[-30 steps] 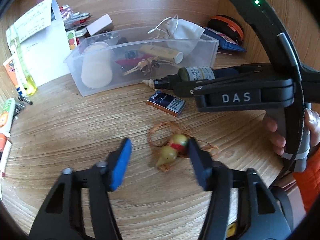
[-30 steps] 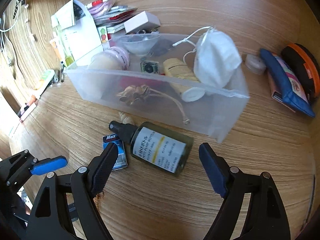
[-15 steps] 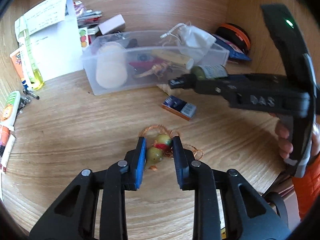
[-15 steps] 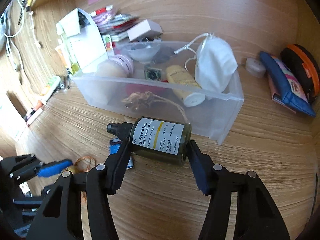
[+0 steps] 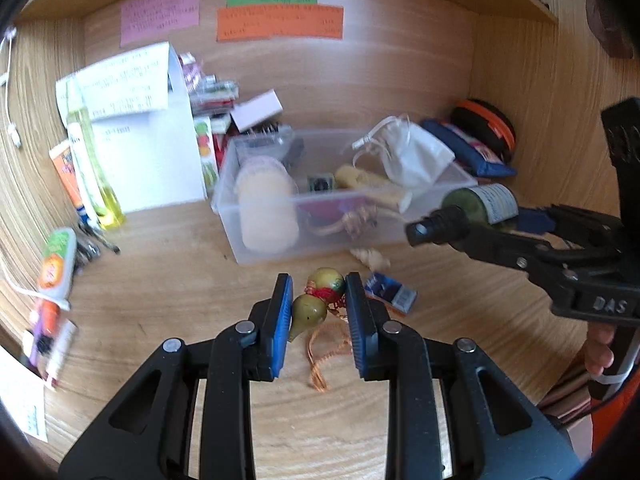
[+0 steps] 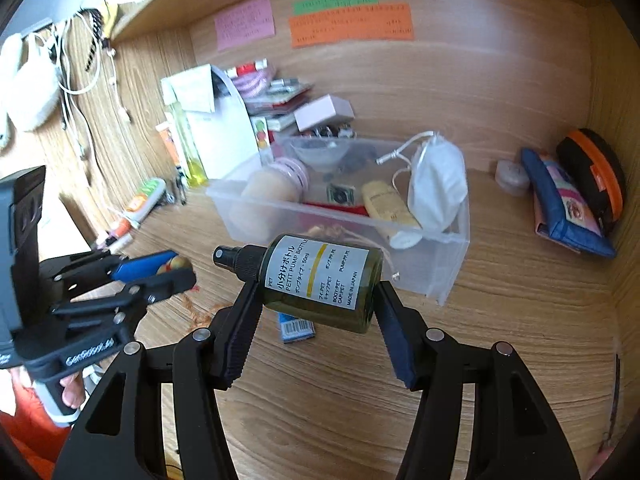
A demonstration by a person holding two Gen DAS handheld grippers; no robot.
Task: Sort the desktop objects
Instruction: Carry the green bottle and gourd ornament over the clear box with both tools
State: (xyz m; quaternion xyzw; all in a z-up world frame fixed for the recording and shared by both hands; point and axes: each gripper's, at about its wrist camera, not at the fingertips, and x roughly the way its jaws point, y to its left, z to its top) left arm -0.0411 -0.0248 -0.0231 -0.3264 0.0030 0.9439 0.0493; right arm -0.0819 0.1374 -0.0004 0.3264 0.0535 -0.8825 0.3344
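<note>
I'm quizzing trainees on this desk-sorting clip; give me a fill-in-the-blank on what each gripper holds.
1. The right gripper is shut on a dark green ____ bottle.
2. The left gripper is shut on a small ____-shaped charm.
3. The white face mask lies in the clear ____.

Missing words: pump; gourd; bin

Pink, green and orange paper notes (image 6: 351, 24) stick on the wooden back wall (image 6: 460, 80).
</note>
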